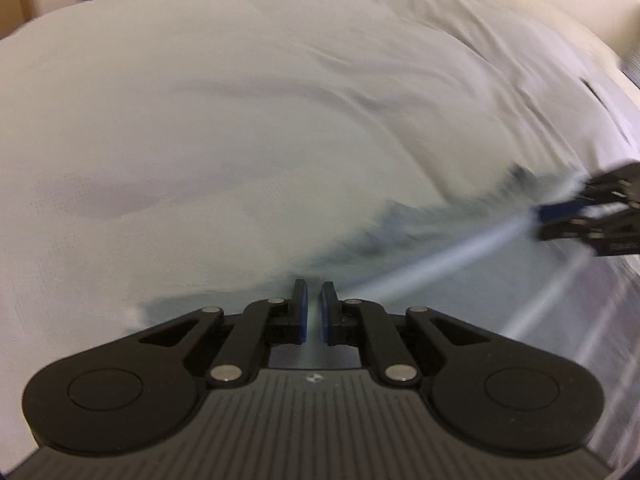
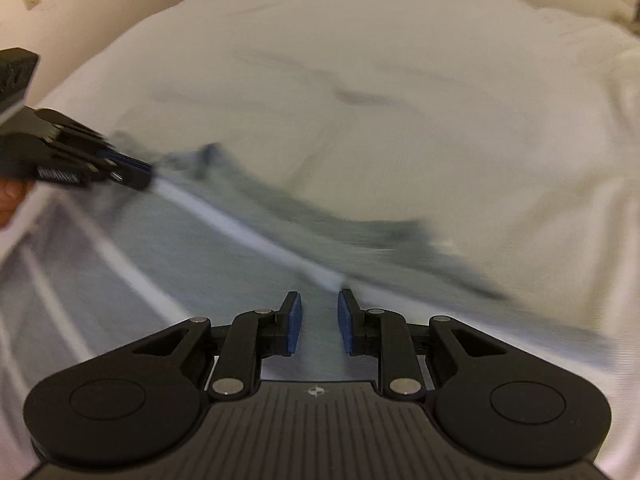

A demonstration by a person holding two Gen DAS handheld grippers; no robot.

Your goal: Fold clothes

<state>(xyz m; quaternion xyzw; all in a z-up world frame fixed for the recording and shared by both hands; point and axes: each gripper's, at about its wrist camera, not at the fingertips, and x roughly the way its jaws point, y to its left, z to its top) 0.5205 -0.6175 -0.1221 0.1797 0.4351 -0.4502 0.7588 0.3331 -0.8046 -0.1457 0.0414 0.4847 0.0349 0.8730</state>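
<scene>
garment [image 1: 440, 264] stretched between tools over bed [image 1: 240, 120] | left tool [image 1: 314, 312] and right tool [image 2: 320, 322] nearly closed, hem pinched | judged soft, light; best gripped at edge

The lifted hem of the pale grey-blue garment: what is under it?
Under the pale grey-blue garment, held taut between left gripper and right gripper, a white bed sheet shows beyond its edge. Anything directly beneath is covered and motion-blurred.

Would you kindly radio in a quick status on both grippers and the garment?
Left gripper and right gripper each pinching the hem of the pale garment, hem taut between them. Garment spread on the bed, frames motion-blurred. Nothing in the way.
</scene>
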